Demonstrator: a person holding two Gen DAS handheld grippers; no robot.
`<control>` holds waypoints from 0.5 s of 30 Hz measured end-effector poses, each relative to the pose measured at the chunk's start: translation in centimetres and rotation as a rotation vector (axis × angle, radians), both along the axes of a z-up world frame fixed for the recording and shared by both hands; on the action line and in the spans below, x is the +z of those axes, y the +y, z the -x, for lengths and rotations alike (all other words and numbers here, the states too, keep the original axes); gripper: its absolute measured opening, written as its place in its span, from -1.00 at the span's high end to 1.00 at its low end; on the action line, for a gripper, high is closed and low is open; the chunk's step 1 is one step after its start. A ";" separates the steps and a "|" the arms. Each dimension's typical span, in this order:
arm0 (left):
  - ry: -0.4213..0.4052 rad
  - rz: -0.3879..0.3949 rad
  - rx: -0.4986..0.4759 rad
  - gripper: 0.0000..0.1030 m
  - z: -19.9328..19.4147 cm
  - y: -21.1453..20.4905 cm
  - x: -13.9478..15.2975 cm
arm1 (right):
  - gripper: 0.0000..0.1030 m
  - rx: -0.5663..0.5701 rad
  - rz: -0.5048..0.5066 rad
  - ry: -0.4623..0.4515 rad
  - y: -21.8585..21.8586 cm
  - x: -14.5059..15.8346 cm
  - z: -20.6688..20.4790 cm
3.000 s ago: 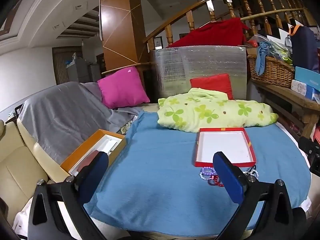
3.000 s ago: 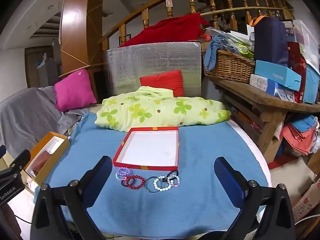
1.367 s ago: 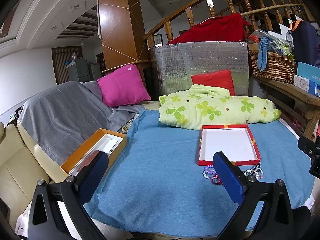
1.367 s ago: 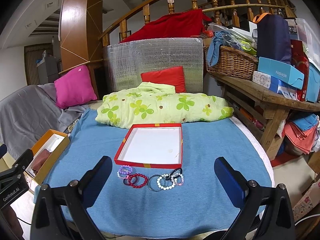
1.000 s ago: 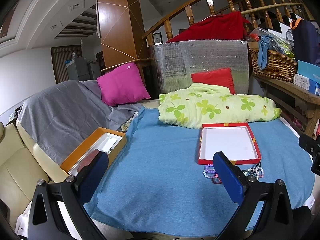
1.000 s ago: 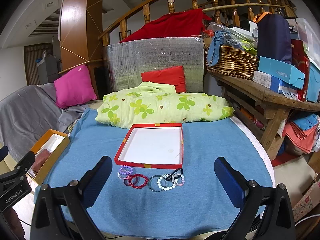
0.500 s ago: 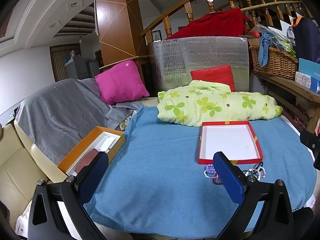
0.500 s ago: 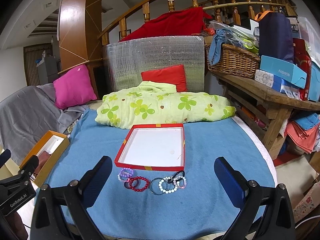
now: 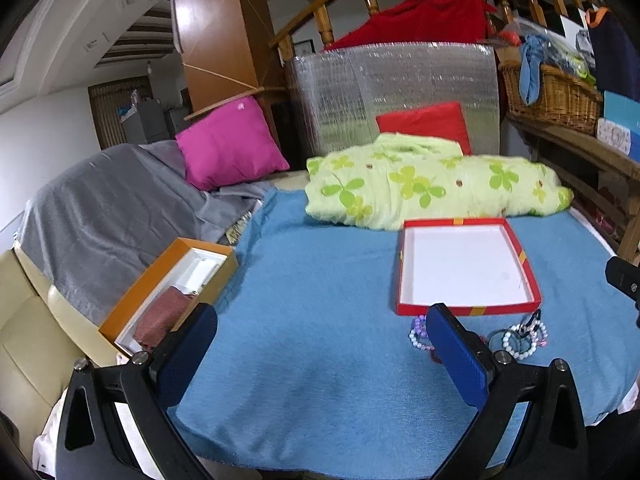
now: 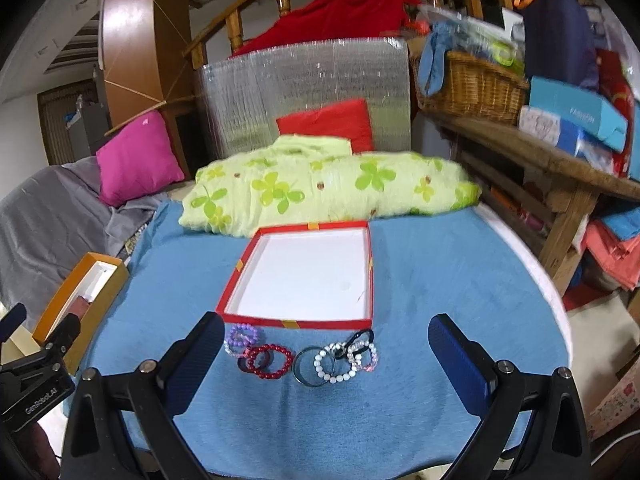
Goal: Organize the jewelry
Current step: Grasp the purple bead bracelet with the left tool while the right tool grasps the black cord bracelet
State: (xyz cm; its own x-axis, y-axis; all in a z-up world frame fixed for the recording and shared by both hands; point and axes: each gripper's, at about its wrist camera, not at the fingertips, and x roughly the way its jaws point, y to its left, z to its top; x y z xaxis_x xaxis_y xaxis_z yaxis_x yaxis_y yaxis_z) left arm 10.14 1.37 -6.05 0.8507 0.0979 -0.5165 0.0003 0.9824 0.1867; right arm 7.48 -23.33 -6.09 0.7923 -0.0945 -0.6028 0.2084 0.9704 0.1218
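The approach step is judged to be in hand: nothing is held yet, and the jewelry is laid out untouched on the blue cloth [image 10: 440, 280]. The right gripper [image 10: 326, 356] is held low over the near edge of the table with its jaws spread wide and empty, and the row of bracelets is framed between its fingers. The left gripper [image 9: 322, 354] is likewise spread and empty, and is pointed at bare cloth left of the row.

The row is set just in front of the red tray [image 10: 294, 324], close to its near wall. From left to right a purple bead bracelet [image 10: 241, 337], a red bead bracelet [image 10: 269, 361], a dark plain ring [image 10: 308, 365], a white pearl bracelet [image 10: 332, 365] and a pale pink bracelet [image 10: 365, 355] with a black clip can be made out; several overlap.

For the next move, 1 bracelet would have to be singled out, the jaws lowered around a single strand and narrowed, so that overlapping neighbours are not dragged along.

The red tray is shown with a white floor and nothing in it. An orange box [image 9: 168, 296] is seen at the left table edge, with a white lining and a reddish-brown item inside.
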 end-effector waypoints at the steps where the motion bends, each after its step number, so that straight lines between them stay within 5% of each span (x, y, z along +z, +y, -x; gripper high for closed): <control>1: 0.015 0.001 -0.010 -1.00 -0.6 -0.1 -0.6 | -1.00 0.015 -0.021 0.013 -0.6 -0.8 -0.4; 11: 0.357 0.080 -0.207 -1.00 -10.2 -2.5 -13.6 | -0.97 0.174 -0.191 0.210 -6.3 -13.3 -6.0; 15: 0.419 0.101 -0.249 -1.00 -12.1 -3.3 -16.4 | -0.45 0.177 -0.183 0.288 -6.5 -16.3 -8.4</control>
